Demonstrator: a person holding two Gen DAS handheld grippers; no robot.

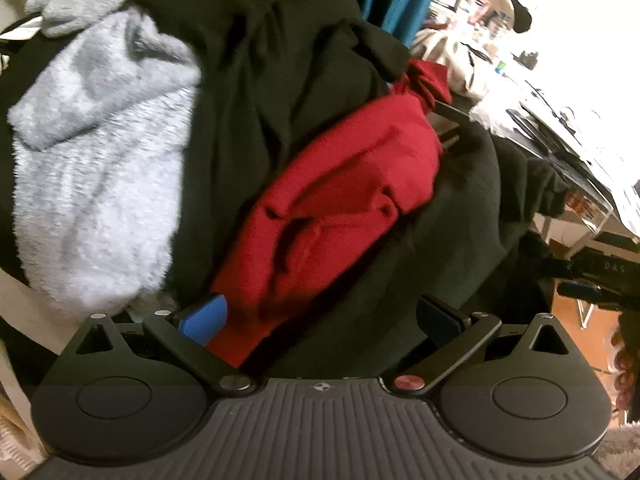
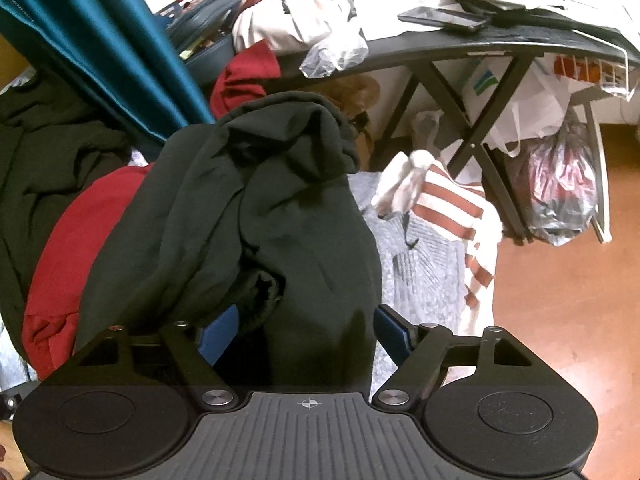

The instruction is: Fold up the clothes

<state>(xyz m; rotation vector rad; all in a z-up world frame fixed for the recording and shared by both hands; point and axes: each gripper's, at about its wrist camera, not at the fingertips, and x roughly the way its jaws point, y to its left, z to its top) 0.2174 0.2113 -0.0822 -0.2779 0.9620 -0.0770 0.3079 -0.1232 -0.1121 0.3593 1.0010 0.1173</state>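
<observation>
A heap of clothes fills both views. In the right wrist view a bulky black garment [image 2: 256,216] is bunched between the blue pads [image 2: 394,334] of my right gripper [image 2: 306,336], filling the wide gap, and the pads press on its sides. A red garment [image 2: 80,232] lies to its left. In the left wrist view my left gripper [image 1: 320,318] stands open over the pile. The red garment [image 1: 340,200] and black cloth [image 1: 460,240] lie loosely between its blue pads [image 1: 206,316]. A fluffy grey garment [image 1: 96,180] lies at the left.
A black folding table [image 2: 460,46] cluttered with papers and bags stands behind the pile. Plastic bags [image 2: 560,188] sit under it on the orange floor [image 2: 560,300]. A grey knit [image 2: 424,276] and a red-striped cloth [image 2: 452,204] lie right of the black garment. Teal fabric [image 2: 104,40] hangs at the back left.
</observation>
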